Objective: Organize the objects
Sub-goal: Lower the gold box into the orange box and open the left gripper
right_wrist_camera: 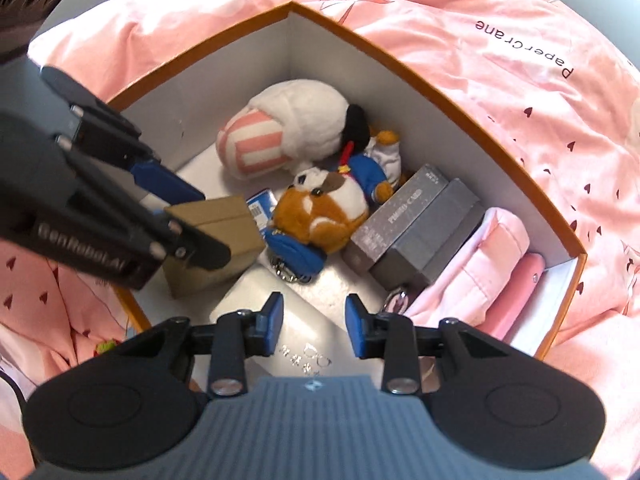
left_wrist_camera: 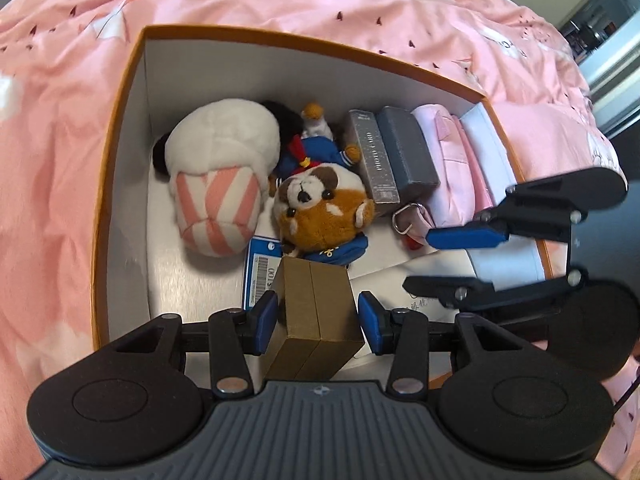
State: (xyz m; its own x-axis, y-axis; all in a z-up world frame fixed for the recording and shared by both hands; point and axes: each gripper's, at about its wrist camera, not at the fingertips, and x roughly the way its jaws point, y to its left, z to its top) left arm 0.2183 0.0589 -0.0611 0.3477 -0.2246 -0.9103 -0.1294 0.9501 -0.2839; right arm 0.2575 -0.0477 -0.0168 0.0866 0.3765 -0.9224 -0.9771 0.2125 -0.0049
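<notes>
1. Pink bedcover [left_wrist_camera: 60, 152] under everything, printed w/ small dark marks.
2. Orange-rimmed box [left_wrist_camera: 120, 128], white inside, sits on bedcover.
3. White plush w/ pink stripes [left_wrist_camera: 218, 184] at far left of box floor.
4. Pink pouch [left_wrist_camera: 452, 168] along right wall; two grey boxes [left_wrist_camera: 394, 156] just beside it, side by side.
5. Brown-white plush [left_wrist_camera: 320, 208] mid-box, touching striped plush.
6. Gold box [left_wrist_camera: 316, 312] in left gripper [left_wrist_camera: 318, 316], near side of box; pads press both sides. Whether it touches the floor: can't tell.
7. Right gripper [right_wrist_camera: 314, 326] over near right floor; jaws narrow-open, nothing between.
</notes>
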